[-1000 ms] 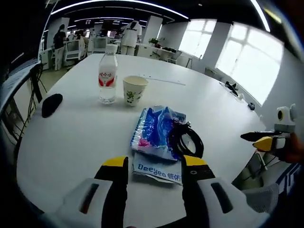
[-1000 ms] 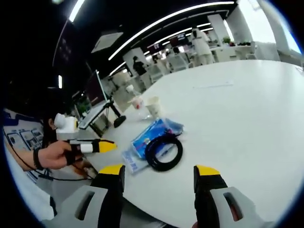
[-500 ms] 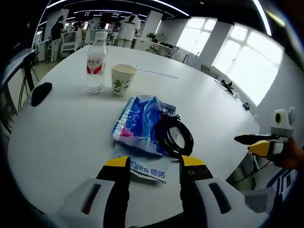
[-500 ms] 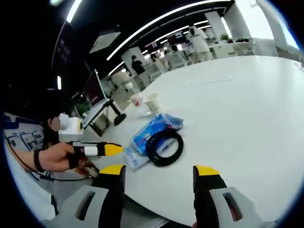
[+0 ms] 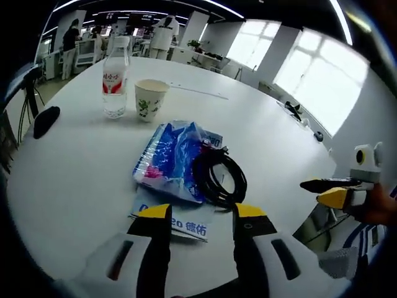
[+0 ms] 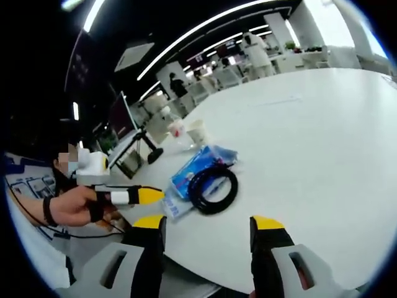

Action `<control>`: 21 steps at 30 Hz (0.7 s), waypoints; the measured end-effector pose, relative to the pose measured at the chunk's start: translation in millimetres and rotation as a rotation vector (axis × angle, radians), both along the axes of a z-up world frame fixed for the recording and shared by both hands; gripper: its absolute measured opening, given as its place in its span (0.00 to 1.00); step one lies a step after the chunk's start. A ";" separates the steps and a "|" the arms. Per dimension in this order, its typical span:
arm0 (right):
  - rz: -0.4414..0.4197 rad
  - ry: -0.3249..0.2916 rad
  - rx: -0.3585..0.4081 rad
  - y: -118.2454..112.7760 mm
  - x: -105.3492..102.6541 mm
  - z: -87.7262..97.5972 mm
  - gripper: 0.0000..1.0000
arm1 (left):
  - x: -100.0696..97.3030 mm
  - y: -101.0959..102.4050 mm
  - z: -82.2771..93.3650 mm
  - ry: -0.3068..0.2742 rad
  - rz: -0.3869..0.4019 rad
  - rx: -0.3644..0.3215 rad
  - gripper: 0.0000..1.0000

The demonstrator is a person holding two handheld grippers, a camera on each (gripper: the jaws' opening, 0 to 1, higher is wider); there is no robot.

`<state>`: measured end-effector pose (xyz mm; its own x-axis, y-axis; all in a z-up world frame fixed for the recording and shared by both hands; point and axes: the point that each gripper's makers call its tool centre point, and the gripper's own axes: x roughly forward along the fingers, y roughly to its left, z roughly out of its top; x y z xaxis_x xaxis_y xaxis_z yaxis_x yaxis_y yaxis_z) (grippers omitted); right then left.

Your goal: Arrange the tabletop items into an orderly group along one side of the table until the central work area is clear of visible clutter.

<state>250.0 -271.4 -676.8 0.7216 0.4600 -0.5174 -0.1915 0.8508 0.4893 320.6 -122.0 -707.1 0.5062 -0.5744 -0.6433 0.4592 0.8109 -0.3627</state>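
Note:
A blue tissue packet (image 5: 169,158) lies on the round white table (image 5: 80,180), with a black cable coil (image 5: 217,177) resting on its right side. My left gripper (image 5: 201,214) is open, low over the packet's white front edge. Beyond stand a paper cup (image 5: 151,98) and a water bottle (image 5: 115,76), with a black mouse-like object (image 5: 44,121) at the left. My right gripper (image 6: 208,225) is open above the table edge, short of the coil (image 6: 213,189) and packet (image 6: 200,162). The left gripper (image 6: 133,197), held by a hand, comes in from the left.
The right gripper (image 5: 335,191) hangs off the table's right edge. A thin white strip (image 5: 195,92) lies farther back. Small dark items (image 5: 294,112) sit at the far right rim. The cup (image 6: 198,131) and bottle (image 6: 177,127) stand behind the packet. Chairs, desks and people fill the room beyond.
The left camera has come forward and lower over the packet, so its front edge now lies between the jaws. The right view has barely shifted. Nothing on the table has moved.

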 end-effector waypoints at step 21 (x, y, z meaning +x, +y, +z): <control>-0.011 0.127 0.019 0.9 35.0 -42.9 0.34 | 2.8 -25.4 -19.3 0.060 -0.011 -0.007 0.25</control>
